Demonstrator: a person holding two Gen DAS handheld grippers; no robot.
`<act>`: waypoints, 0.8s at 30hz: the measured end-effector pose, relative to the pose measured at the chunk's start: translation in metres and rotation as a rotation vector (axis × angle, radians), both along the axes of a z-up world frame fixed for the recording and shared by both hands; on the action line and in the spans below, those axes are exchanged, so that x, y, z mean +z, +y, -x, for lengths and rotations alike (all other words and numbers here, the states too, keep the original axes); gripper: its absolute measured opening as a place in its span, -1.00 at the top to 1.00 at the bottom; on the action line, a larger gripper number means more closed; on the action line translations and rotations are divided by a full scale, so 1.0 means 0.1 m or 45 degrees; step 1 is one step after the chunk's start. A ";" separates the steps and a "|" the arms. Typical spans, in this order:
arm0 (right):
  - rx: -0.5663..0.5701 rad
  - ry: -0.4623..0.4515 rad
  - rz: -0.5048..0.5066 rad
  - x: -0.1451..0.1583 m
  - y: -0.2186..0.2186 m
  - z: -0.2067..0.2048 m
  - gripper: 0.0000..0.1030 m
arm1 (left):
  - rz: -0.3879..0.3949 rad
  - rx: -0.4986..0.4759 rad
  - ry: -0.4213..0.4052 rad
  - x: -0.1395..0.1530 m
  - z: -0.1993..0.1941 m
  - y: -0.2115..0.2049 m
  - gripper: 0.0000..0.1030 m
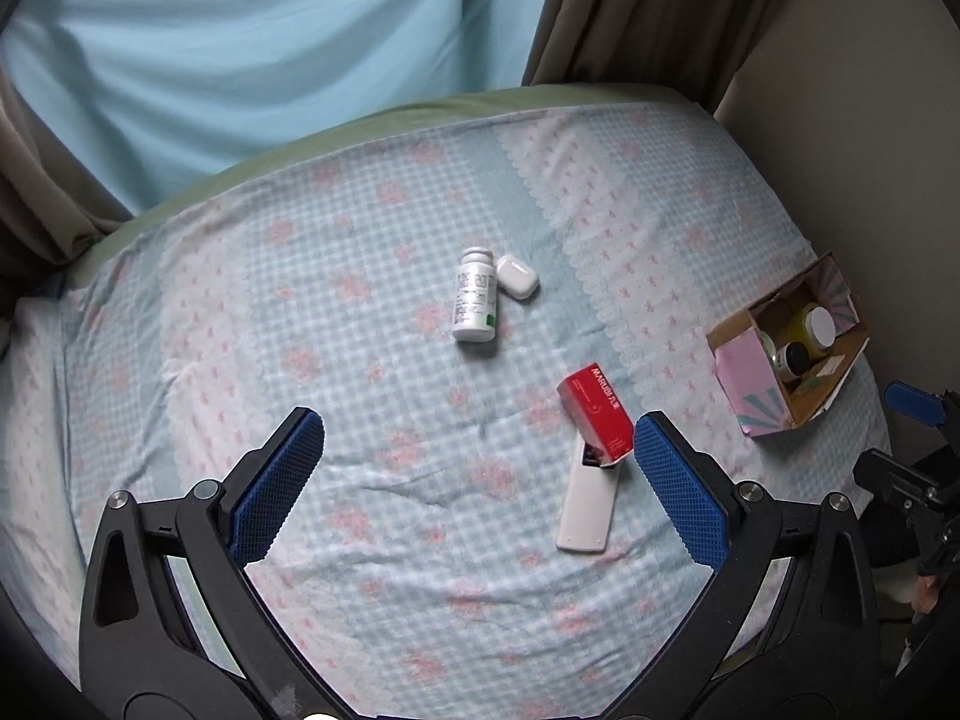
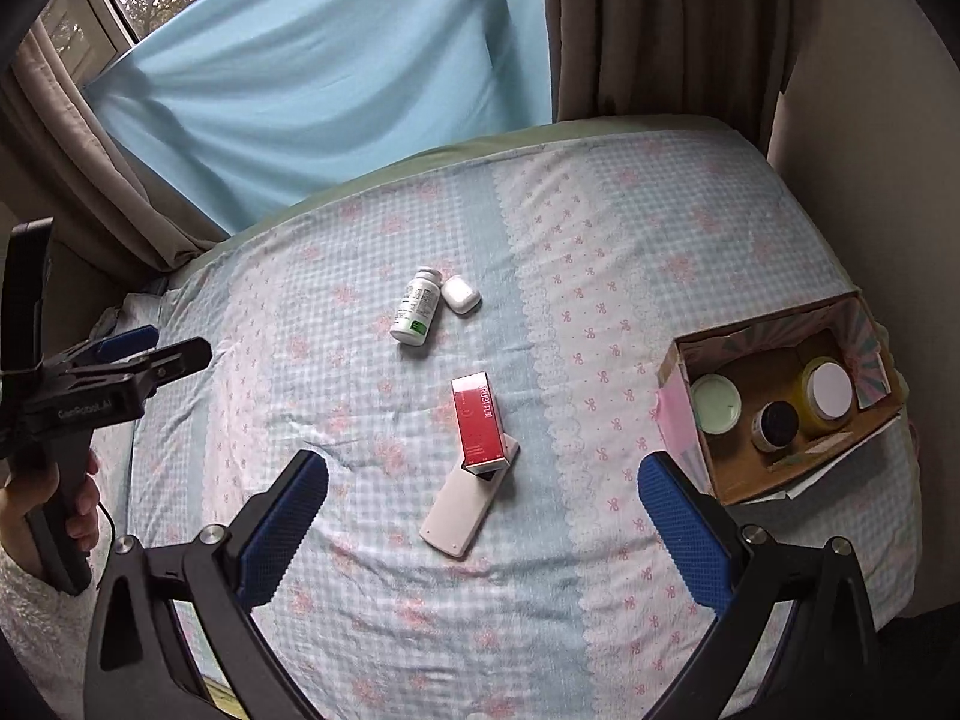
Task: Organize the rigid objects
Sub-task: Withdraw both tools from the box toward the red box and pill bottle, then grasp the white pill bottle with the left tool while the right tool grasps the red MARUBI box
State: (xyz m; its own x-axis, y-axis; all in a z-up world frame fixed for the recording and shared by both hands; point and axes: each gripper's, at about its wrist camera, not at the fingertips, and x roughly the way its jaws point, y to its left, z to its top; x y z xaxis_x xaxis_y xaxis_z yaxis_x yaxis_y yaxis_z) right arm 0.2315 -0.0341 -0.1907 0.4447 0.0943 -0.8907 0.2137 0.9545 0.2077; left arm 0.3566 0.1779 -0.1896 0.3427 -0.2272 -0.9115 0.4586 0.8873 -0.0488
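On the bed lies a white pill bottle [image 1: 476,295] [image 2: 415,307] on its side, with a white earbud case [image 1: 516,276] [image 2: 461,294] touching its cap end. Nearer me a red box [image 1: 596,413] [image 2: 479,423] rests across the top of a white remote [image 1: 588,497] [image 2: 468,501]. A cardboard box [image 1: 739,364] [image 2: 681,402] at the right holds three jars. My left gripper [image 1: 478,480] is open above the sheet, the red box just inside its right finger. My right gripper [image 2: 483,516] is open, hovering over the remote. Neither holds anything.
The bed [image 1: 300,312] [image 2: 630,252] carries a blue checked sheet with pink flowers. A light blue curtain [image 1: 252,48] and brown drapes [image 1: 648,6] hang behind it. A beige wall [image 2: 870,60] bounds the right. In the right wrist view a hand [image 2: 36,501] grips the left gripper's handle.
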 end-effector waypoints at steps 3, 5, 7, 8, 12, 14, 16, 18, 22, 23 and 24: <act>0.042 0.048 -0.024 -0.30 0.00 -0.29 -1.00 | -0.032 -0.037 0.092 -0.36 -0.40 -0.16 -0.99; 0.068 0.083 -0.014 -0.54 0.03 -0.49 -1.00 | -0.071 -0.064 0.138 -0.66 -0.69 -0.29 -0.99; 0.095 0.139 -0.010 -0.80 0.07 -0.68 -1.00 | -0.111 -0.084 0.183 -0.98 -0.97 -0.42 -0.99; 0.102 0.159 -0.017 -0.94 0.07 -0.76 -1.00 | -0.126 -0.093 0.204 -1.14 -1.11 -0.48 -0.99; 0.117 0.246 -0.072 -1.46 0.12 -1.04 -1.00 | -0.159 -0.125 0.314 -1.79 -1.54 -0.69 -0.99; 0.112 0.304 -0.083 -1.71 0.15 -1.14 -1.00 | -0.181 -0.145 0.357 -2.06 -1.68 -0.77 -0.99; 0.103 0.355 -0.096 -1.94 0.17 -1.22 -0.98 | -0.211 -0.164 0.387 -2.30 -1.78 -0.85 -0.99; 0.105 0.416 -0.105 -2.15 0.19 -1.28 -0.75 | -0.243 -0.167 0.419 -2.51 -1.86 -0.91 -0.98; 0.126 0.503 -0.110 -2.44 0.25 -1.34 -0.63 | -0.236 -0.142 0.473 -2.77 -1.98 -0.96 -0.92; 0.134 0.520 -0.099 -2.49 0.27 -1.34 -0.62 | -0.231 -0.138 0.480 -2.81 -2.01 -0.97 -0.89; 0.142 0.532 -0.090 -2.52 0.30 -1.35 -0.56 | -0.226 -0.138 0.485 -2.85 -2.02 -0.99 -0.80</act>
State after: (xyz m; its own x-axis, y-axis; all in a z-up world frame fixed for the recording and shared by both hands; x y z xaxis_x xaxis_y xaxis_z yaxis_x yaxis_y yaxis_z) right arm 0.3662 -0.0045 -0.4429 0.0312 0.1884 -0.9816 0.1897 0.9631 0.1909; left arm 0.5591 0.0791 -0.4741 -0.0433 -0.0719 -0.9965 0.5284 0.8448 -0.0839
